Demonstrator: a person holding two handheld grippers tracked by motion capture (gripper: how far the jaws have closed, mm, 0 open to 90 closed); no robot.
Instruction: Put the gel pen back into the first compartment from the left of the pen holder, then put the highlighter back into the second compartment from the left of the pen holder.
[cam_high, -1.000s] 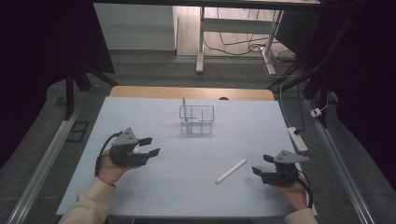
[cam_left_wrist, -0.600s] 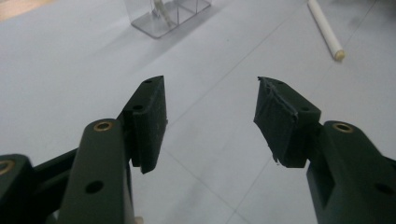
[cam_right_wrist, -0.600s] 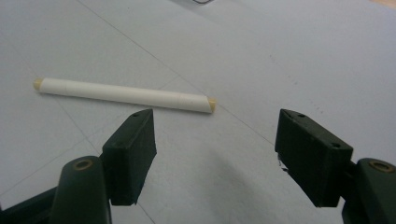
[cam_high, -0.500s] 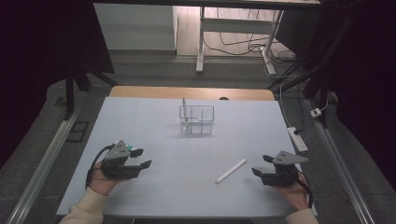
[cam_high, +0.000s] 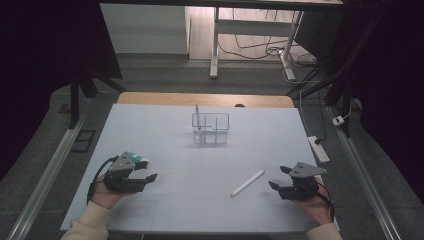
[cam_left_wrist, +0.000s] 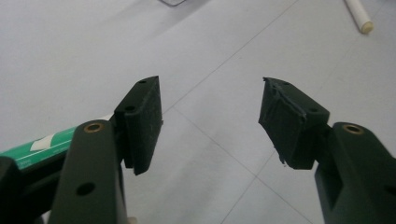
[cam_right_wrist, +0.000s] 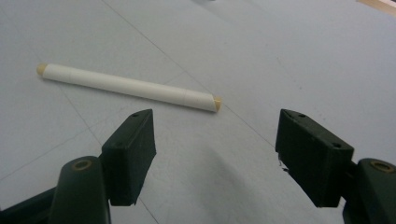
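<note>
Holding our left tool (cam_high: 148, 178) low over the pale surface (cam_high: 200, 165), we have just been spreading its jaws; nothing sits between them, and a green-and-white marker (cam_left_wrist: 35, 147) lies just beside its left jaw. Our right tool (cam_high: 278, 178) is released too, near the white marker (cam_high: 247, 183), not touching it.
</note>
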